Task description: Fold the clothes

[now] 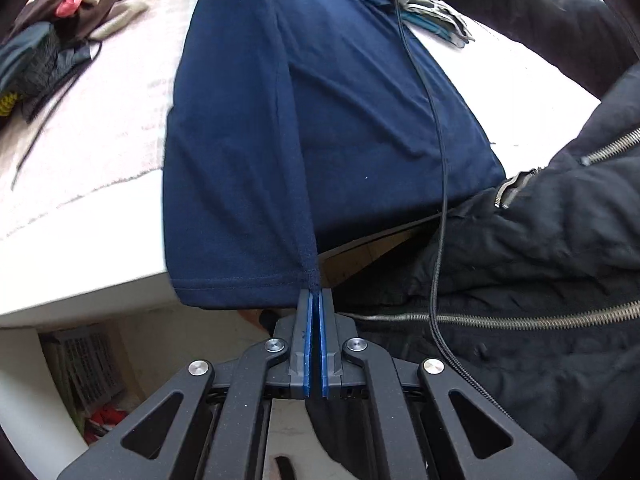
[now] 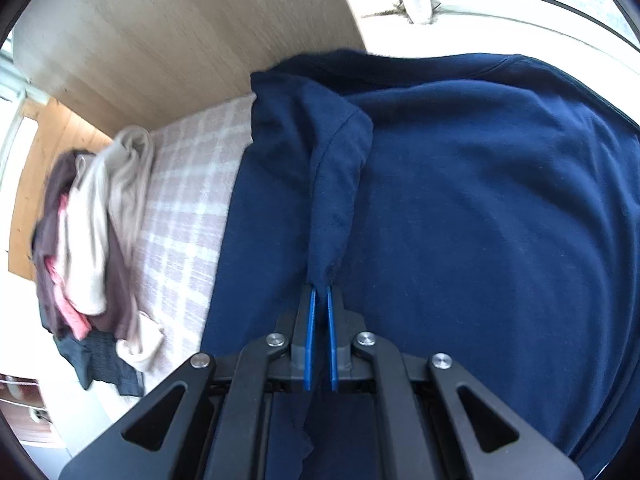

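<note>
Left wrist view, left gripper [image 1: 315,294] pinching navy shirt [image 1: 320,120] hem, right gripper [image 2: 321,290] seemingly pinching its sleeve

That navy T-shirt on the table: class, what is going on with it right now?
A person in a black jacket is folding the navy T-shirt on a checked tablecloth. The left gripper is shut on the hem, which hangs over the table edge. The right gripper is shut on a fold of the shirt by the sleeve. One side already lies folded over the body. A pile of other clothes waits alongside.
</note>
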`<state>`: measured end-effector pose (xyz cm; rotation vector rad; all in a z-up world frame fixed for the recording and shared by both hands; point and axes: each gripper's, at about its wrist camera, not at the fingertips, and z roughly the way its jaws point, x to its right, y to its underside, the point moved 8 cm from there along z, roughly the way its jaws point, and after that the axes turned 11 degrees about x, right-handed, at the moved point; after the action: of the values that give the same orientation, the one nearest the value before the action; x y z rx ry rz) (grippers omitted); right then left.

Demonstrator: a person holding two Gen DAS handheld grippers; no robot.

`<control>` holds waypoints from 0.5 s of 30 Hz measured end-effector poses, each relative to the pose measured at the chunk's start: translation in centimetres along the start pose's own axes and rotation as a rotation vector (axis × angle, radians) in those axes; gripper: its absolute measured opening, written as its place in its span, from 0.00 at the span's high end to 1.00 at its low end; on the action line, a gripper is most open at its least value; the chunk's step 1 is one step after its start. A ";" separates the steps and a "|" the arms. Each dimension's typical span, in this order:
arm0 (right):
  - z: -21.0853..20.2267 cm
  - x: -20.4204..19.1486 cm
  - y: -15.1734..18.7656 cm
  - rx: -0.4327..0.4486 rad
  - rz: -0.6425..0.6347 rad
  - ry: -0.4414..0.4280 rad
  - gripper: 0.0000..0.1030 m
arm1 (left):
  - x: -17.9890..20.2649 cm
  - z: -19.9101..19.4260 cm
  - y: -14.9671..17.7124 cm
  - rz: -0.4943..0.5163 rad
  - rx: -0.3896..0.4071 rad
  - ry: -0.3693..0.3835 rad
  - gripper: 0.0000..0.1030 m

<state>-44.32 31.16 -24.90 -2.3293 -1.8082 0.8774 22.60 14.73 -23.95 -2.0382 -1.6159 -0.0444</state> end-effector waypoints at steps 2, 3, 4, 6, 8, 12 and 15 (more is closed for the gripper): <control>0.7 -0.1 0.4 -0.006 -0.016 0.010 0.94 | 0.2 0.6 0.9 -0.039 -0.013 0.015 0.97; 0.8 -0.2 0.4 -0.004 -0.017 0.008 0.94 | -0.3 0.3 1.5 -0.059 -0.014 0.008 0.96; 0.9 -0.3 0.4 -0.001 -0.017 0.006 0.94 | -0.7 -0.1 2.2 -0.080 -0.015 0.001 0.96; 1.1 -0.4 0.3 -0.007 -0.023 0.001 0.94 | -1.5 -0.9 3.5 -0.120 -0.017 -0.014 0.95; 1.3 -0.7 0.1 -0.015 -0.033 0.005 0.94 | -4.1 -2.2 4.0 -0.198 0.014 -0.053 0.94; 1.6 -1.3 -0.1 -0.017 -0.043 0.018 0.94 | -8.3 -2.8 3.0 -0.240 0.089 -0.103 0.93; 1.9 -1.7 -0.2 -0.021 -0.056 0.035 0.94 | -9.3 -1.7 2.4 -0.237 0.091 -0.076 0.90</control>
<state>-45.64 29.10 -25.73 -2.2796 -1.8679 0.8090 22.65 5.34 -26.58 -1.7920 -1.8649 0.0216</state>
